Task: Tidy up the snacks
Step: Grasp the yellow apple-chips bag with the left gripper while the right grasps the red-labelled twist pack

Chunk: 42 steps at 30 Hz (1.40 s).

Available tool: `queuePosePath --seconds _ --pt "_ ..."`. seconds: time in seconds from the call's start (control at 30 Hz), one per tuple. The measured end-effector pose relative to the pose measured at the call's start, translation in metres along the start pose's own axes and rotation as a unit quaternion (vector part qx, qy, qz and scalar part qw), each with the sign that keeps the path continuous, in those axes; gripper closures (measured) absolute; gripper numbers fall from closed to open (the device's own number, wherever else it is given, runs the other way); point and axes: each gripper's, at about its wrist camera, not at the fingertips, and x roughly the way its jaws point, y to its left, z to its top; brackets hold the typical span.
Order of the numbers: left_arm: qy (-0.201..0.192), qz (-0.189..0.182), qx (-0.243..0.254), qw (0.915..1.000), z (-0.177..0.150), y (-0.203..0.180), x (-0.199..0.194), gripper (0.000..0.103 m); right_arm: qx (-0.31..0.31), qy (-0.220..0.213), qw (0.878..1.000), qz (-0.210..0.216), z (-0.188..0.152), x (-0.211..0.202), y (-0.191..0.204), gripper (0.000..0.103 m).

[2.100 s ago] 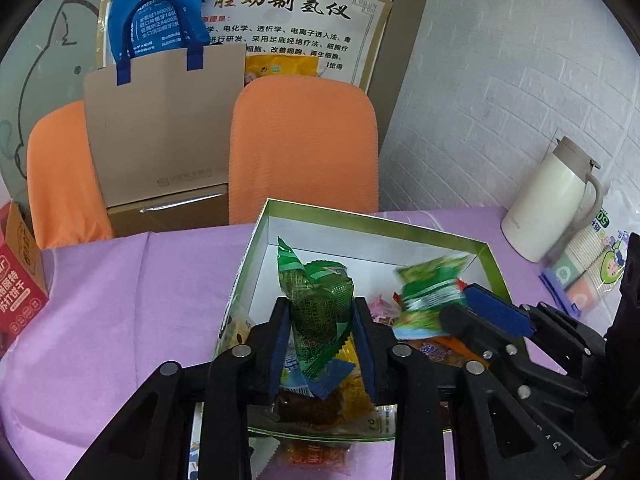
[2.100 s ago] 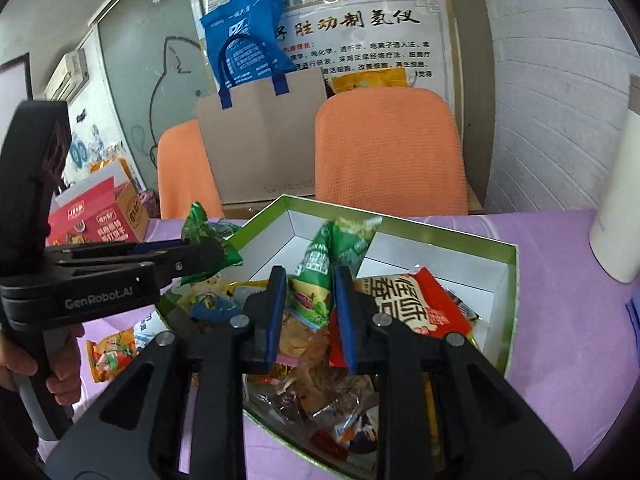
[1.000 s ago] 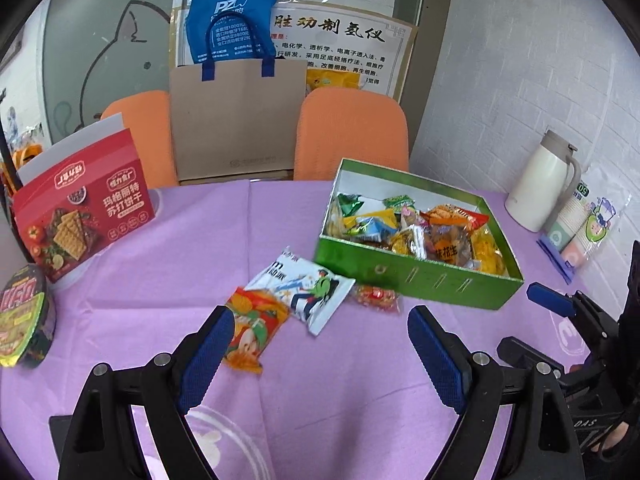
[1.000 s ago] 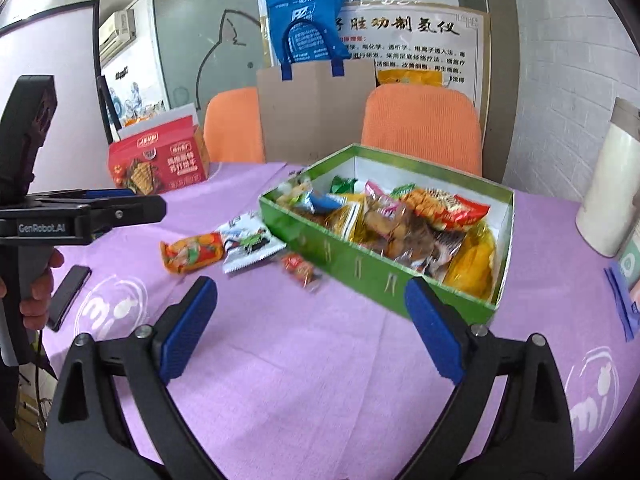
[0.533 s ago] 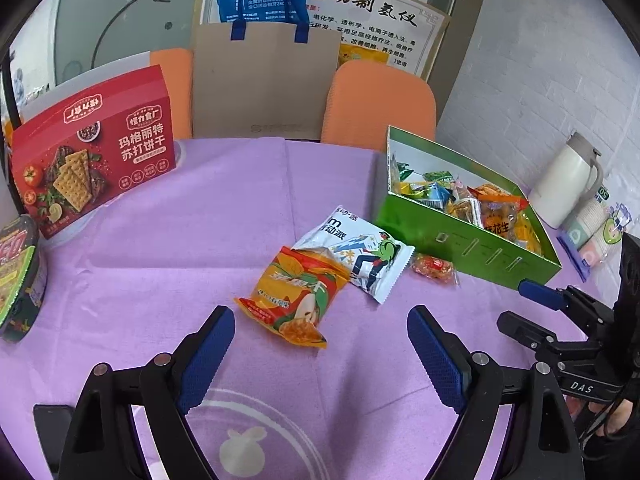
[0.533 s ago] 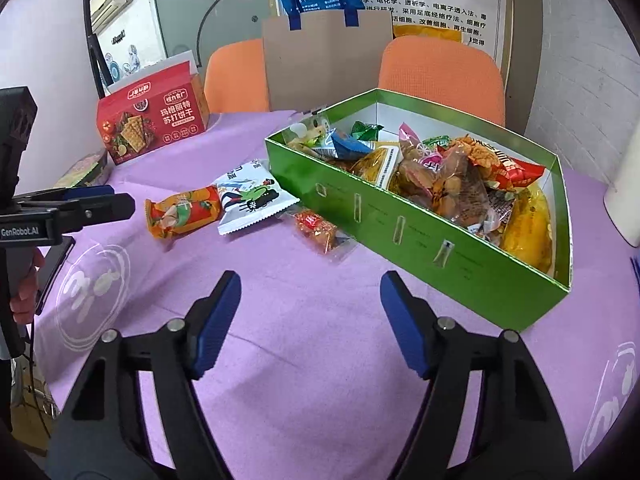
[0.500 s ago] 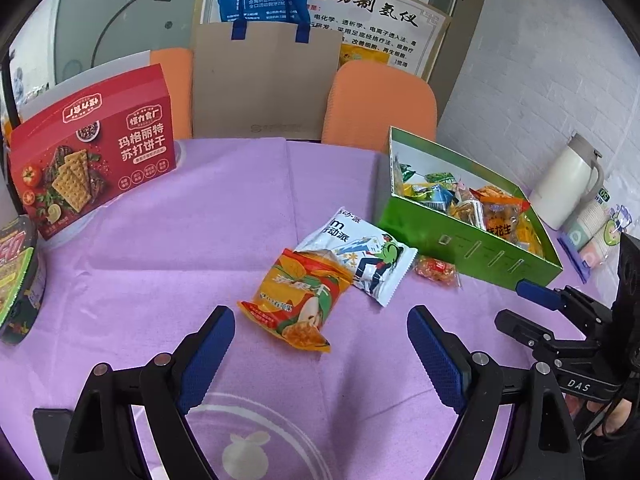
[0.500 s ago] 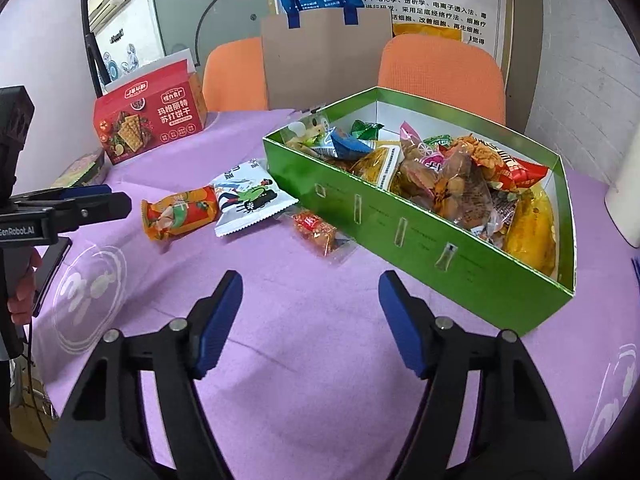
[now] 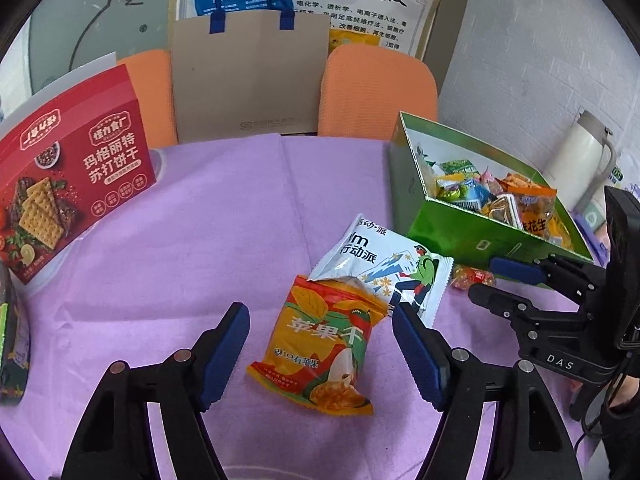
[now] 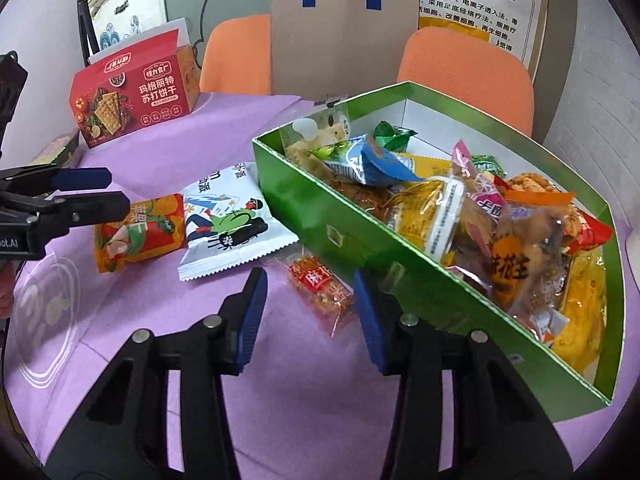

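A green box full of wrapped snacks stands on the purple tablecloth. Left of it lie three loose packets: an orange dried-apple bag, a white bag with a hiker drawing, and a small red candy wrapper. My left gripper is open, its fingers straddling the orange bag just above it. My right gripper is open around the red wrapper, close to the box's front wall. In the left wrist view the right gripper shows from the side.
A red cracker box stands at the left. A cup-noodle tub sits at the left edge. A cream thermos stands right of the green box. Orange chairs and a paper bag are behind the table.
Both grippers let go of green packets over the box, pulled back, then came down toward the loose packets. The left now straddles the orange bag, the right the red wrapper.
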Motion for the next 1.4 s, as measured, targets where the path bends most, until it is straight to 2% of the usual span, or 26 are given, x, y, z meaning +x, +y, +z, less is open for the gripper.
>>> queuePosePath --seconds 0.1,0.13,0.2,0.33,0.4,0.7,0.77,0.8,0.83,0.87,0.9,0.97,1.0,1.13,1.17,1.23,1.27,1.4 --pt "0.025 -0.011 0.017 0.9995 -0.003 -0.005 0.015 0.049 -0.008 0.014 1.000 -0.001 -0.001 0.010 0.004 0.061" --pt "0.033 -0.006 0.024 0.9991 -0.005 -0.007 0.020 0.052 -0.005 0.021 1.000 0.001 -0.002 0.014 0.004 0.070" --pt "0.027 0.010 0.042 0.9987 -0.008 -0.012 0.021 0.055 0.001 0.028 1.000 0.012 -0.004 0.014 0.001 0.078" --pt "0.031 0.006 0.046 0.9984 -0.015 -0.017 0.016 0.075 -0.001 0.032 0.999 0.015 -0.011 0.005 0.005 0.080" --pt "0.030 0.012 0.050 0.9982 -0.020 -0.022 0.012 0.077 0.011 0.038 0.999 0.026 -0.018 -0.003 0.006 0.080" --pt "0.027 -0.009 0.051 0.9983 -0.049 -0.042 -0.018 0.076 0.036 0.058 0.996 0.051 -0.060 -0.045 0.014 0.080" --pt "0.006 0.013 0.036 0.9992 -0.041 -0.038 -0.025 0.058 0.038 0.052 0.997 0.052 -0.066 -0.053 0.014 0.080" --pt "-0.005 0.023 0.025 0.9994 -0.036 -0.034 -0.029 0.033 0.039 0.050 0.997 0.051 -0.066 -0.055 0.014 0.079" --pt "-0.014 0.032 0.013 0.9993 -0.032 -0.030 -0.030 0.015 0.040 0.048 0.997 0.051 -0.066 -0.057 0.013 0.079" --pt "-0.022 0.040 0.002 0.9989 -0.028 -0.025 -0.031 0.013 0.043 0.045 0.997 0.050 -0.066 -0.059 0.012 0.078" --pt "-0.023 0.042 -0.004 0.9988 -0.024 -0.022 -0.029 0.013 0.045 0.043 0.997 0.048 -0.066 -0.061 0.012 0.077" --pt "0.000 0.035 -0.011 0.9993 -0.018 -0.019 -0.016 0.013 0.051 0.037 0.997 0.046 -0.066 -0.064 0.010 0.064" --pt "0.012 0.033 -0.011 0.9993 -0.017 -0.019 -0.009 0.013 0.054 0.036 0.997 0.045 -0.066 -0.065 0.009 0.061" --pt "0.049 0.062 0.014 0.9968 -0.019 -0.028 0.018 0.014 0.059 0.036 0.997 0.044 -0.070 -0.069 0.007 0.060" --pt "0.056 0.056 0.013 0.9968 -0.022 -0.029 0.022 0.015 0.059 0.036 0.997 0.045 -0.072 -0.070 0.007 0.059" --pt "0.066 0.039 0.007 0.9970 -0.028 -0.030 0.026 0.036 0.059 0.036 0.997 0.046 -0.076 -0.072 0.005 0.059" --pt "0.058 0.046 0.020 0.9970 -0.031 -0.034 0.024 0.044 0.060 0.037 0.997 0.046 -0.077 -0.072 0.004 0.059" --pt "0.069 0.004 0.019 0.9975 -0.042 -0.041 0.011 0.048 0.066 0.038 0.996 0.041 -0.079 -0.071 -0.001 0.059"
